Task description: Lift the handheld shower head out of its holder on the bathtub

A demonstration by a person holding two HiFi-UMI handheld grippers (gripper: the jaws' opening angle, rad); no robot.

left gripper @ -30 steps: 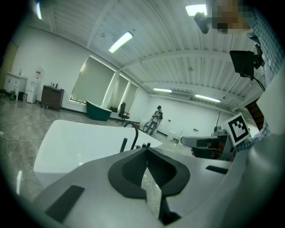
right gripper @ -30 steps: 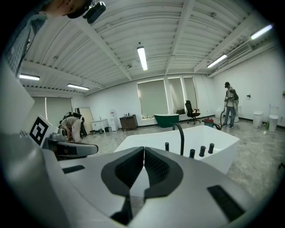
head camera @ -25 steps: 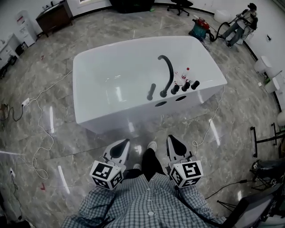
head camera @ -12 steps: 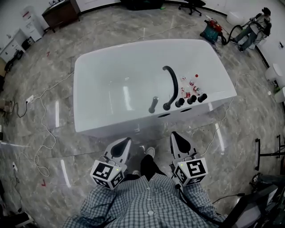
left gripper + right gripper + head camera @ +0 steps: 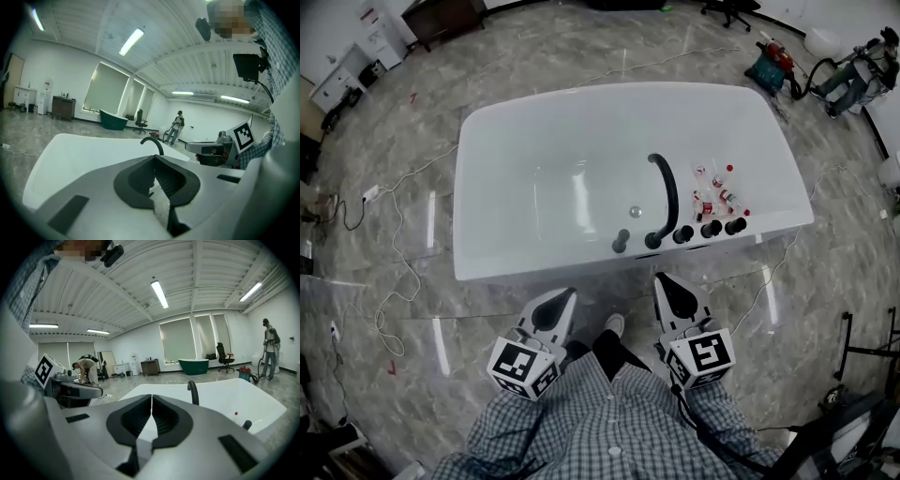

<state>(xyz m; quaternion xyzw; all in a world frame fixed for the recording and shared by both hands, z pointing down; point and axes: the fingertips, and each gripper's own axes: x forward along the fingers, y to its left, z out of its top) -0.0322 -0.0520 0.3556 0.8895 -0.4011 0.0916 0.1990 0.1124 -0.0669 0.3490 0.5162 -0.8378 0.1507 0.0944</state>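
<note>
While both tongs hang side by side over the floor, the left tongs (image 5: 555,307) are pressed together with nothing in them. Ahead, between the two tongs, the shower head (image 5: 621,241) sits in its holder on the near edge of the white bathtub (image 5: 506,187). The right tongs (image 5: 674,294) are pressed together and empty too, with the black knobs (image 5: 709,228) ahead.

Small bottles (image 5: 717,195) (red-capped), marbled floor (image 5: 384,122)
</note>
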